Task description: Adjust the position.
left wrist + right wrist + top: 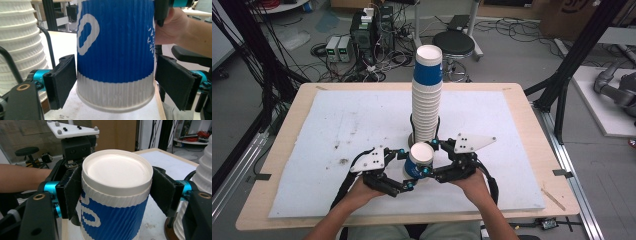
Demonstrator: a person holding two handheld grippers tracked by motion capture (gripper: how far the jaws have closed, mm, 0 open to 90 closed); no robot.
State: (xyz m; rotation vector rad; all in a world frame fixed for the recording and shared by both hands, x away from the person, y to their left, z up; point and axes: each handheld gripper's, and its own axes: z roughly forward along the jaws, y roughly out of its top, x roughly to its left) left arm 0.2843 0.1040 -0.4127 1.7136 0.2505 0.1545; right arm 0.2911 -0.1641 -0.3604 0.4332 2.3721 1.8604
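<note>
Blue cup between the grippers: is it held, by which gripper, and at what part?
The right gripper clamps the inverted blue cup near its upturned base. The left gripper brackets the rim end, jaws slightly apart from it.

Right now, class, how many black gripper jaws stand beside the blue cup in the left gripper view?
2. One jaw is left of the blue cup, low down; the other is to its right. Both stand slightly apart from its wall.

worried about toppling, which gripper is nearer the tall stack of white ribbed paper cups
Right: right gripper sits just beside the stack at its base; left gripper lies further left and nearer the person.
</note>
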